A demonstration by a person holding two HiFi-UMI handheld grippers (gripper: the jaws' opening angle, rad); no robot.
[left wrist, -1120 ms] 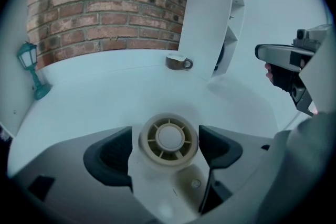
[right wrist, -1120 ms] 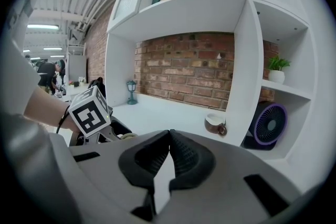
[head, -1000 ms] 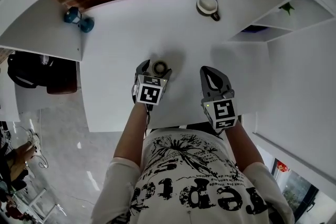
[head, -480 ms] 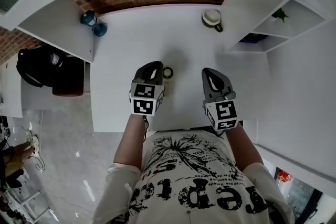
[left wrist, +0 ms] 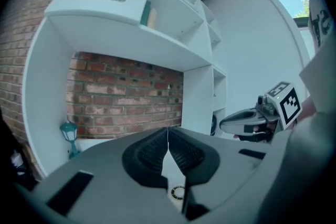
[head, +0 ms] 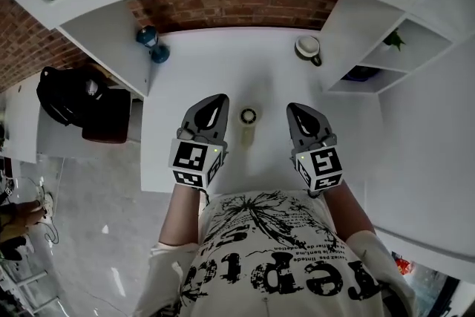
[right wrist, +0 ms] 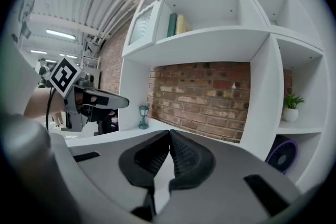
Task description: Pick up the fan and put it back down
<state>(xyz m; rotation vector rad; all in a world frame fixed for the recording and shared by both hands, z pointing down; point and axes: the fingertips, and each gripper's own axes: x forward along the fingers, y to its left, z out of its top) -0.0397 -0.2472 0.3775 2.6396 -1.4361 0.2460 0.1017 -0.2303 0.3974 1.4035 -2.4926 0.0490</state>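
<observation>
Fan apart, between left and right fingers

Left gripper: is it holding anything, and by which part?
Nothing. The left gripper has just closed its fingers on air; the fan stands free on the table.

Bright, even light is filling every view. Ceiling tubes are glowing at ten o'clock in the right gripper view. Fisheye distortion is bending edges and blackening corners.
</observation>
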